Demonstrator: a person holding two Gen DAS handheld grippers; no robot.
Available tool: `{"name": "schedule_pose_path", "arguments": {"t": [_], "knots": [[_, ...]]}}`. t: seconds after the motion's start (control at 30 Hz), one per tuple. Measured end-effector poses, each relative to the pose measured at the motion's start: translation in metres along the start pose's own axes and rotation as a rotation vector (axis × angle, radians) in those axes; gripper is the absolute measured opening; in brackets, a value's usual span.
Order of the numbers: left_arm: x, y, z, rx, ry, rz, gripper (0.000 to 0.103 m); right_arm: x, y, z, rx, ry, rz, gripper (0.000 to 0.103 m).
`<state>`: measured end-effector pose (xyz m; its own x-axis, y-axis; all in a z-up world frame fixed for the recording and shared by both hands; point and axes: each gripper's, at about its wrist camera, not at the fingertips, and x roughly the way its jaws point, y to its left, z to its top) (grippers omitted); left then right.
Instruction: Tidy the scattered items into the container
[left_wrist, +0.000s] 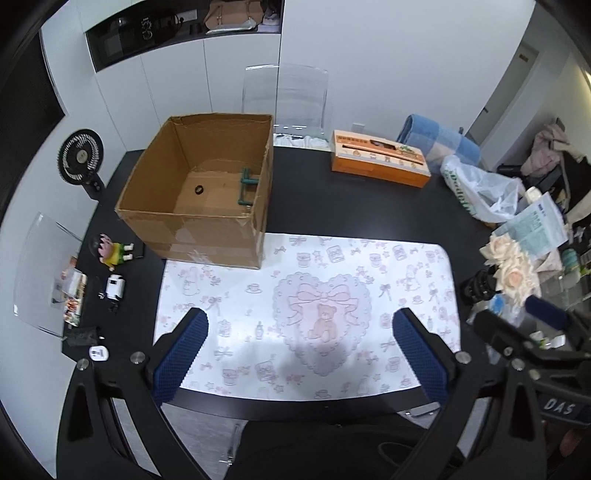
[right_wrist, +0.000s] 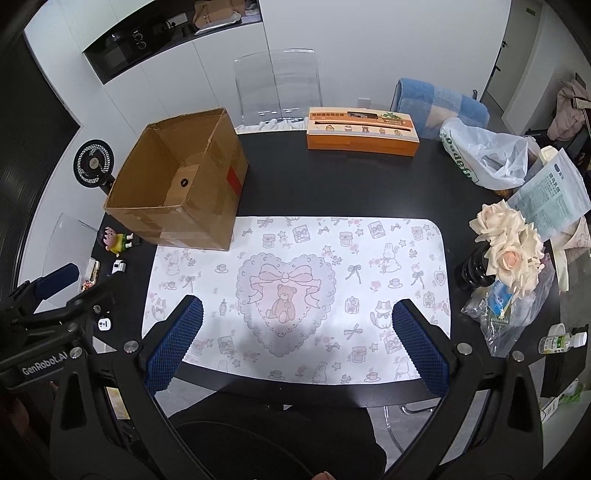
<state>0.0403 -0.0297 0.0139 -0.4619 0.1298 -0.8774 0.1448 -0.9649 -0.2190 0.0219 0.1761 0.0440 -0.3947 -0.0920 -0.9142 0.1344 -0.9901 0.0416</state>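
Note:
An open cardboard box stands at the mat's far left corner. Inside it lie a green U-shaped piece and a small dark ring. A cartoon figurine and a small white toy car lie on the black table left of the box. My left gripper hovers open over the printed mat, holding nothing. My right gripper is likewise open and empty above the mat. Each gripper also shows at the other view's edge.
An orange carton, a plastic bag and a blue towel sit at the back right. Roses in a dark vase, packets and a small bottle crowd the right edge. A fan stands left, a clear chair behind.

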Motion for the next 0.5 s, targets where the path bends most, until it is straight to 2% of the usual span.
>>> {"name": "schedule_pose_path", "arguments": {"t": [0.27, 0.5], "knots": [[0.0, 0.004, 0.006, -0.008, -0.016, 0.007, 0.1, 0.006, -0.001, 0.002, 0.007, 0.013, -0.012, 0.103], [0.013, 0.002, 0.004, 0.024, 0.031, 0.129, 0.1, 0.01, 0.001, 0.004, -0.003, 0.023, -0.007, 0.103]]}}
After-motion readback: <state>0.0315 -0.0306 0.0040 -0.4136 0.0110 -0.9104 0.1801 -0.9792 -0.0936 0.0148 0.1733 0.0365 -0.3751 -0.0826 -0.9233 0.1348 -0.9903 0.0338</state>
